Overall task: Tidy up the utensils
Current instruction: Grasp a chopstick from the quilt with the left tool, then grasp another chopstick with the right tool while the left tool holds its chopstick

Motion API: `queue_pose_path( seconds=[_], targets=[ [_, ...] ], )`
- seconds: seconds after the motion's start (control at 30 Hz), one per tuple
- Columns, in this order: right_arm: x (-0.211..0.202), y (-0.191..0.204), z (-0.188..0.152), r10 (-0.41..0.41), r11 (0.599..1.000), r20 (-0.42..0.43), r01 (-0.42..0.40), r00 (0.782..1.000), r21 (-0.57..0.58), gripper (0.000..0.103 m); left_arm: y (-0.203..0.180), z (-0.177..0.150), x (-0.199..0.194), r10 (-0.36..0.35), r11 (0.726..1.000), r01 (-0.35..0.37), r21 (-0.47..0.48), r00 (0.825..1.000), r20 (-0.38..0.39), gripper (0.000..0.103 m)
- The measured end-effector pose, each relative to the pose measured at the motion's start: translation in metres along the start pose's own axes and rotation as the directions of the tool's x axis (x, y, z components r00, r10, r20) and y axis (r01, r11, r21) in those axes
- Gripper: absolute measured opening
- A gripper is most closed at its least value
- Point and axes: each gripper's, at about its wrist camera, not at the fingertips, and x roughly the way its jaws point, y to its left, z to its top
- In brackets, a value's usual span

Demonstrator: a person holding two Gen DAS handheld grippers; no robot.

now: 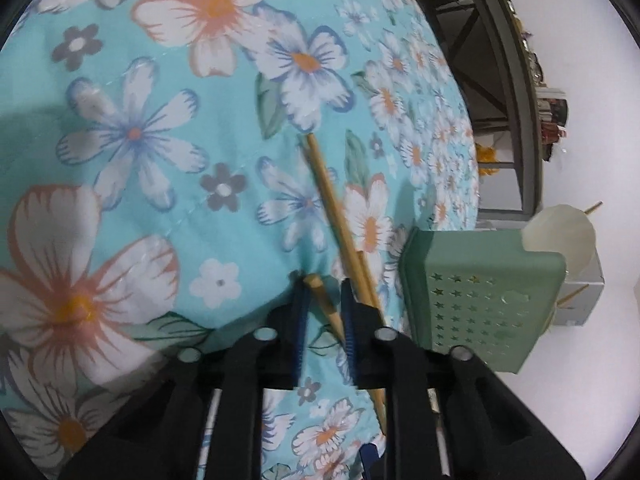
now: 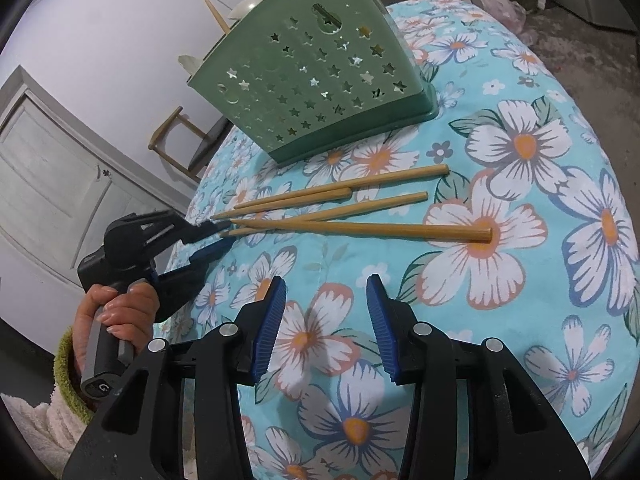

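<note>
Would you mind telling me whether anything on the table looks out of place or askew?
Yes: four wooden chopsticks lie loose and fanned unevenly on the floral tablecloth, outside the green holder, which already holds utensils. The left gripper is at their tips.

Green star-punched plastic utensil holder [image 2: 320, 80]: inside hidden, only tips of its contents poke above the rim. Near ends of the wooden chopsticks [image 1: 340, 232] vanish behind the left gripper [image 1: 325, 300]; pad contact unclear. Far shelf clutter [image 1: 552, 116] blurred, unreadable.
</note>
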Motion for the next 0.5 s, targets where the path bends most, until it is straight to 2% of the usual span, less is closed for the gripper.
queue_pose_path(
  seconds=[0.23,0.33,0.5],
  targets=[
    [-0.012,-0.004,0.002,-0.001,1.0,0.022,0.001,1.0,0.008,0.039,0.009,0.002,-0.006,-0.015,0.999,0.015,-0.038,1.0,-0.016,0.011],
    [-0.019,-0.005,0.003,-0.004,1.0,0.037,0.004,0.999,0.008,0.039,0.013,0.007,-0.018,0.005,1.0,-0.005,-0.019,1.0,-0.021,0.011],
    [-0.024,-0.005,0.004,-0.017,1.0,0.051,0.018,0.999,-0.005,0.039,0.033,0.028,-0.057,0.057,0.998,-0.055,-0.024,0.997,0.054,0.011]
  ],
)
